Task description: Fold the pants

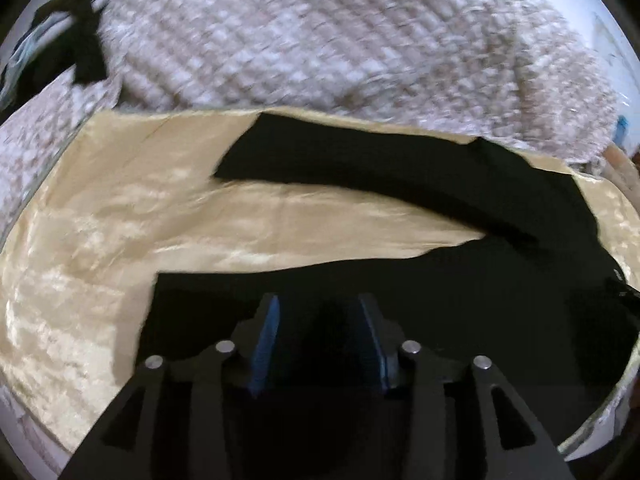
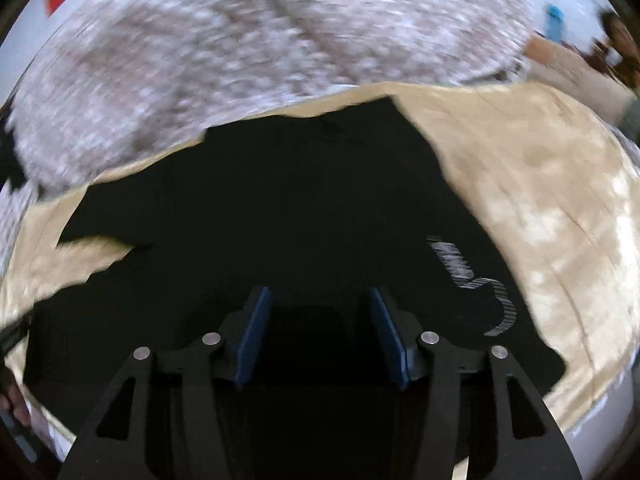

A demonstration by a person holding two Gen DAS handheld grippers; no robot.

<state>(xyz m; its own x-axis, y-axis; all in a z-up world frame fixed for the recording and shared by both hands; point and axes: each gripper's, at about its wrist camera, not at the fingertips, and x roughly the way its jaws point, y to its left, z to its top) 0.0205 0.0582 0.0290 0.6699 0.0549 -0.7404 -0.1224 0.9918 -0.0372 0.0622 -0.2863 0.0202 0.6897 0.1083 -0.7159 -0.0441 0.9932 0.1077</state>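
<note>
Black pants (image 1: pixel 400 168) lie spread on a shiny beige cloth (image 1: pixel 120 220). In the left wrist view the two legs part, one running far across and one near. My left gripper (image 1: pixel 319 312) is open, above the near leg, with nothing between its blue pads (image 1: pixel 266 340). In the right wrist view the pants (image 2: pixel 280 200) fill the middle, with a white printed logo (image 2: pixel 476 280) at the right. My right gripper (image 2: pixel 320 304) is open above the black fabric and holds nothing.
A fluffy white-pink blanket (image 1: pixel 320 32) lies behind the beige cloth; it also shows in the right wrist view (image 2: pixel 260 40). The beige cloth (image 2: pixel 540 200) ends at a white edge (image 2: pixel 600 412) at the right. A blue object (image 2: pixel 555 20) sits far right.
</note>
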